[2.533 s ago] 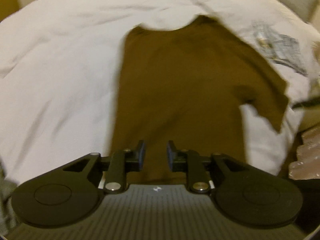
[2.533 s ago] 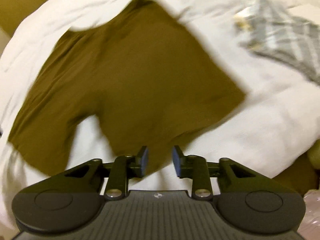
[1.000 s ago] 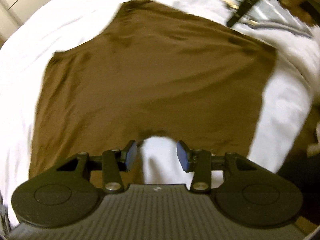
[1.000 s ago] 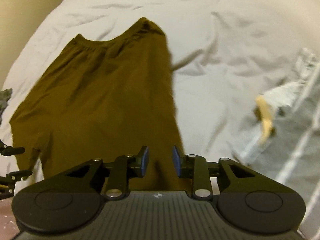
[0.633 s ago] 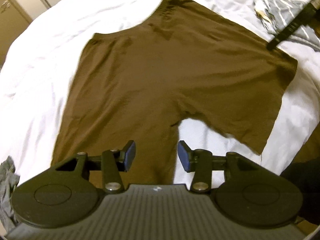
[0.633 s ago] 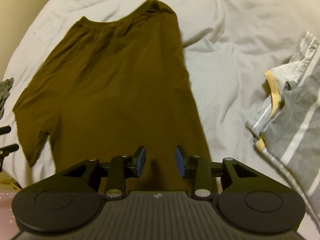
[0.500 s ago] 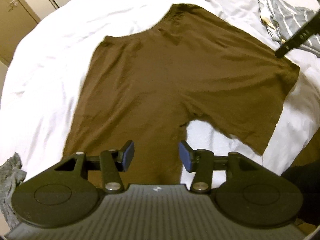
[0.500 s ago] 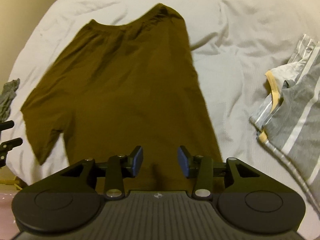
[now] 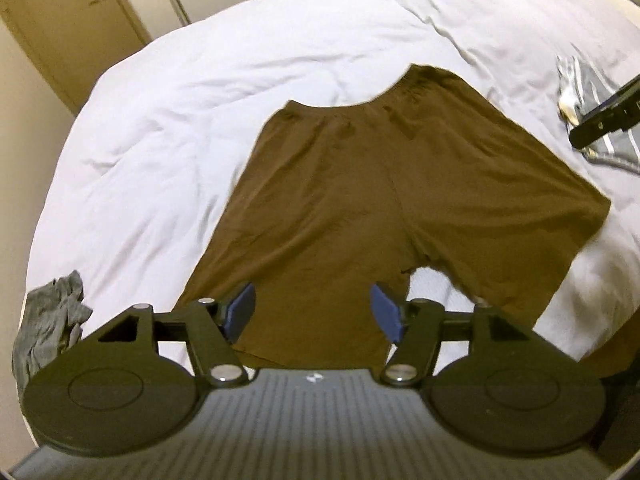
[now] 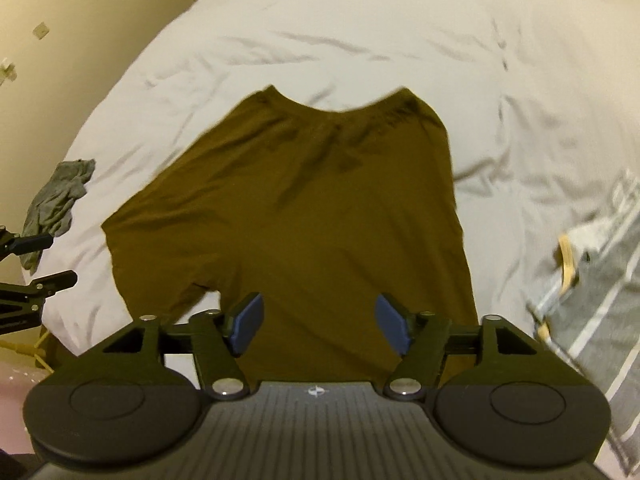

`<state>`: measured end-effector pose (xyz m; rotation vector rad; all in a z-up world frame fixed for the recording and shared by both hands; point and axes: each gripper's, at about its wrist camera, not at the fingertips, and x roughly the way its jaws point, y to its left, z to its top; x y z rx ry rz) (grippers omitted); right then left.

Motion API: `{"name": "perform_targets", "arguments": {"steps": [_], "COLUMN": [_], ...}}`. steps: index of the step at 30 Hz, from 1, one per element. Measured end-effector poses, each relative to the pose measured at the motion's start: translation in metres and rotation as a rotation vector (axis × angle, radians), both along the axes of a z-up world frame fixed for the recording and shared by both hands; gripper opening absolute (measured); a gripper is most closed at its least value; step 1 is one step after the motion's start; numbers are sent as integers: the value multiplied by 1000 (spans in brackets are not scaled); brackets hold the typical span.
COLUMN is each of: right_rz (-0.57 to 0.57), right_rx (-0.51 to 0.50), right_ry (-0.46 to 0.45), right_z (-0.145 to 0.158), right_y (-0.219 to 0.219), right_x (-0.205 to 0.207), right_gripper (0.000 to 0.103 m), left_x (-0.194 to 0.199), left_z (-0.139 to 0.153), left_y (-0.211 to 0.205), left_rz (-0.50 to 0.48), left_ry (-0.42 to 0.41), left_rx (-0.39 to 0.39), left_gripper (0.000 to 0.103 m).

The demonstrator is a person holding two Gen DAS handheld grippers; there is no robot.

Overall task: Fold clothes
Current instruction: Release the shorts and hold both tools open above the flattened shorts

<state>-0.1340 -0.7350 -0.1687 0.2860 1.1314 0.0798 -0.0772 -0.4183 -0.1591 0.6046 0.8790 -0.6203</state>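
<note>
Presently, working from the left side across: a crumpled grey garment (image 9: 50,322) lies at the left edge of the white bed cover (image 9: 168,152), well apart from the main item; the same grey heap shows in the right wrist view (image 10: 60,196).

The left gripper (image 9: 312,312) is held above the near edge of the bed with its blue-padded jaws spread wide and nothing between them. Its fingers frame the hem end of one leg of the brown shorts (image 9: 384,200), without visible contact.

The brown shorts lie spread flat on the bed cover, waistband at the far end and both legs pointing toward the cameras, the crotch gap showing white cover between the legs. The fabric shows light creasing near the waistband.

The right gripper (image 10: 318,326) is likewise wide open and empty, positioned over the hem of the other leg of the shorts (image 10: 320,208); contact cannot be confirmed. The left gripper's fingers are seen at the left margin of that view.

Further right, a grey striped garment with yellow trim (image 10: 592,292) lies on the cover beside the shorts, apart from them. In the left wrist view part of it (image 9: 600,120) sits behind the dark tip of the other gripper at the right margin.

A cupboard door (image 9: 76,20) stands beyond the bed, upper left.
</note>
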Motion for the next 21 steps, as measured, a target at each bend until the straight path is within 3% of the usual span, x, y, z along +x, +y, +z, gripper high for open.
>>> {"name": "perform_targets", "arguments": {"steps": [4,6,13,21], "right_rz": [4,-11,-76,-146], "right_rx": [-25,-35,-62,-117], "right_ry": [-4,-11,7,30], "right_z": [12,18,25,34], "right_y": [12,18,39,68], "right_x": [5,7,9,1], "right_gripper": [80,88,88,88], "left_x": [2,5,22,38], "left_z": [7,9,14,2], "left_y": [10,14,31,54], "left_rz": [49,58,69,50], "left_ry": [20,25,23,77], "left_rx": [-41,-53,-73,-65], "left_gripper": [69,74,102,102]}}
